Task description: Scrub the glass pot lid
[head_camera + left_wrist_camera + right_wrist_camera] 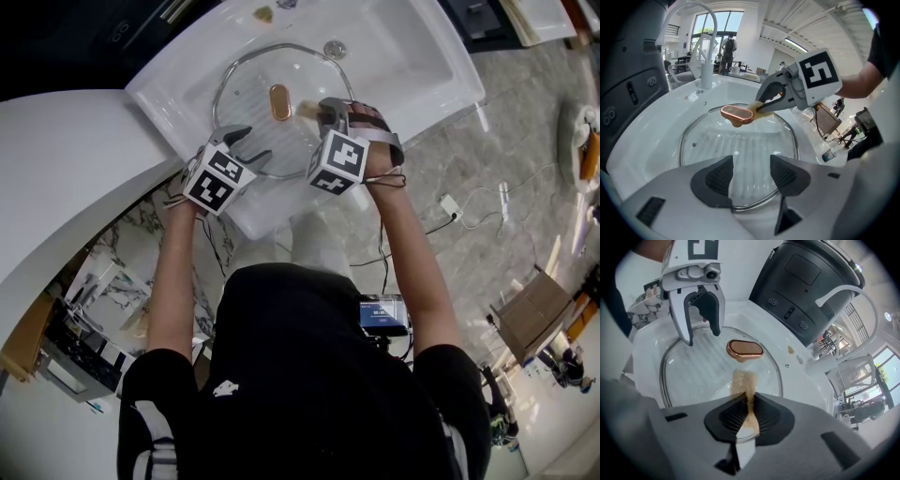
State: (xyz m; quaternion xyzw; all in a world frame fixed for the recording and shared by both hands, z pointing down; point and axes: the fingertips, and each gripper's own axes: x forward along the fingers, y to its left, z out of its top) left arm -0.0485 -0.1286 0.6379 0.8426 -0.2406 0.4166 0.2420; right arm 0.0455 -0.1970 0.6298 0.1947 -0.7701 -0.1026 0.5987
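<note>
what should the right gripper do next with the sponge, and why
Probably sweep the sponge sideways over the glass lid: the right gripper is shut on it, its tip lies on the glass beside the knob, and the left gripper is open at the near rim.

Scrub pad (743, 380) partly hidden between fingers (771, 416)
</note>
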